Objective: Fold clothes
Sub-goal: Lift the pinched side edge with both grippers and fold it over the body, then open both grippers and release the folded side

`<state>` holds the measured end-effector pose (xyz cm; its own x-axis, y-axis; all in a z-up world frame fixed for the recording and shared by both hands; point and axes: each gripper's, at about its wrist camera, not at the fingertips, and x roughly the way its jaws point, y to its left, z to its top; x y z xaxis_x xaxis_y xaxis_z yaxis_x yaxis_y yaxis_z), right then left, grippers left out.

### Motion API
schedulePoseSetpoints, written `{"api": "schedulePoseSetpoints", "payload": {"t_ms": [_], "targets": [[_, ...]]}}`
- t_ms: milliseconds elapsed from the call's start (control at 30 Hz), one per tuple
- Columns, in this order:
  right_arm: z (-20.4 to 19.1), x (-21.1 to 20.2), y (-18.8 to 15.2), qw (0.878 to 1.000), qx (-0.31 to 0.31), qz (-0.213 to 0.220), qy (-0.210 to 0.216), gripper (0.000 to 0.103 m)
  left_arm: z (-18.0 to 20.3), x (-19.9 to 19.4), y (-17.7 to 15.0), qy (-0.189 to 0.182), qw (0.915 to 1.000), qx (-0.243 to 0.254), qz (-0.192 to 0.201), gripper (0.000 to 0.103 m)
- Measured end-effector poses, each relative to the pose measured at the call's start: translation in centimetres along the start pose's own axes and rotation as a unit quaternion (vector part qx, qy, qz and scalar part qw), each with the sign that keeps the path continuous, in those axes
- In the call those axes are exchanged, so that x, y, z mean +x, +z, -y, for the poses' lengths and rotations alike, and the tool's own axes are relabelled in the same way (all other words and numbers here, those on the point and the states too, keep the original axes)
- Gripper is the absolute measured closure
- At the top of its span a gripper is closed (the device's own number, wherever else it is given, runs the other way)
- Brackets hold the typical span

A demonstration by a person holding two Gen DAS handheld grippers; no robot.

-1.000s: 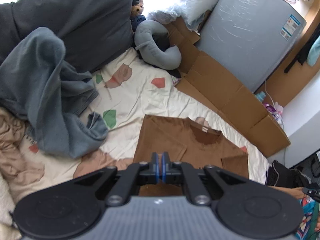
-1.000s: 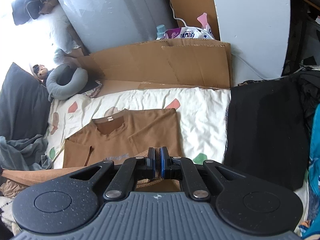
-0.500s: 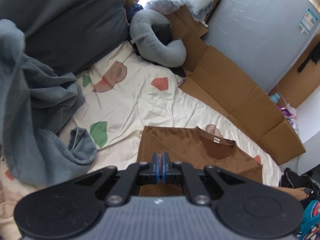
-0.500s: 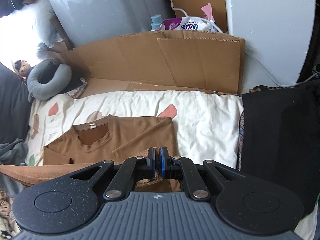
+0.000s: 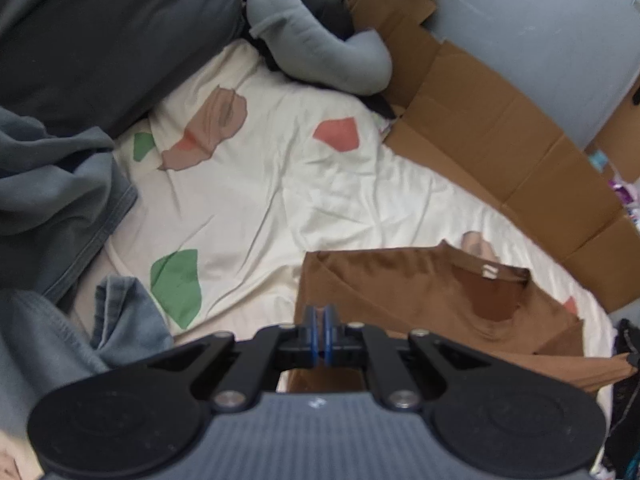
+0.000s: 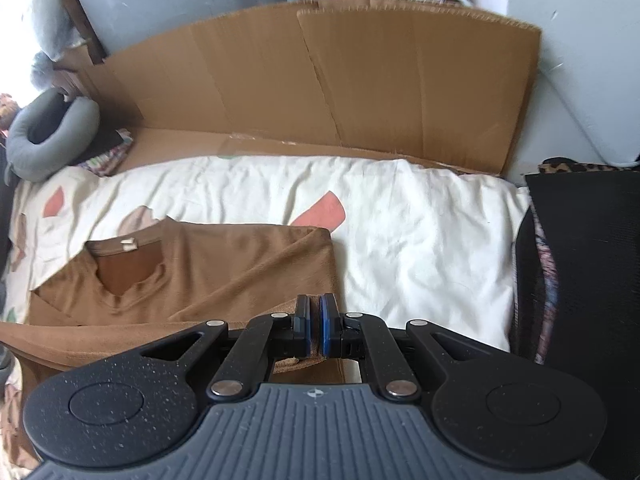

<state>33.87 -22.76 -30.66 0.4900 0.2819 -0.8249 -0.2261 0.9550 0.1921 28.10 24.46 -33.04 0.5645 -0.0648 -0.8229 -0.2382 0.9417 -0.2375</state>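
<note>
brown shirt [image 6: 224,276] flat on the bed [image 6: 420,240], collar toward the cardboard [image 6: 360,80]. left tool [image 5: 319,334] and right tool [image 6: 314,326], each clamped on the bottom hem, carry it toward the collar for a halving fold.

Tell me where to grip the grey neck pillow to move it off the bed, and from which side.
Take the grey neck pillow around one arm of its U, near the free end, coming from above with jaws across the tube. The roll looks soft and round, so it should pinch easily there. The far side lies against the cardboard and dark cushion, so the open bedsheet side looks clearer.
</note>
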Motion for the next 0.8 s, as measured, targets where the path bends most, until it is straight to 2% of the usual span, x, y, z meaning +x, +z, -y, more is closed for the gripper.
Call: {"api": "schedulePoseSetpoints", "payload": {"t_ms": [167,333,600,667,700,733,767,800], "targets": [[0.1,3.1,0.5,1.0,-0.013,-0.004,-0.013,0.1,0.4,2.7,0.5,0.01,0.9997,0.02,-0.01,0.1],[0.1,5.9,-1.0,0.998,-0.055,0.015,-0.019,0.097,0.2,4.6,0.3,0.032,0.9991,0.017,-0.02,0.098],[1.9,4.7,-2.3,0.999,-0.025,0.041,-0.004,0.092,-0.4,3.6,0.3,0.039,0.999,0.022,-0.002,0.089],[2.1,4.3,-2.4,0.999,-0.027,0.04,-0.002,0.09,-0.3,3.4,-0.3,0.036,0.9991,0.021,-0.001,0.074],[2.1,4.2,-2.5,0.999,-0.029,0.039,0.001,0.085,-0.2,3.3,-0.5,0.034,0.9992,0.021,0.0,0.068],[2.1,4.1,-2.6,0.999,-0.033,0.039,0.004,0.071,-0.1,3.2,-0.9,0.031,0.9993,0.021,0.002,0.052],[2.1,4.0,-2.7,0.999,-0.036,0.038,0.007,0.065,0.0,3.2,-1.3,0.026,0.9994,0.023,0.006,0.038],[2.0,4.0,-2.9,0.998,-0.047,0.037,0.012,0.062,0.1,3.2,-1.7,0.021,0.9994,0.024,0.01,0.035]]}}
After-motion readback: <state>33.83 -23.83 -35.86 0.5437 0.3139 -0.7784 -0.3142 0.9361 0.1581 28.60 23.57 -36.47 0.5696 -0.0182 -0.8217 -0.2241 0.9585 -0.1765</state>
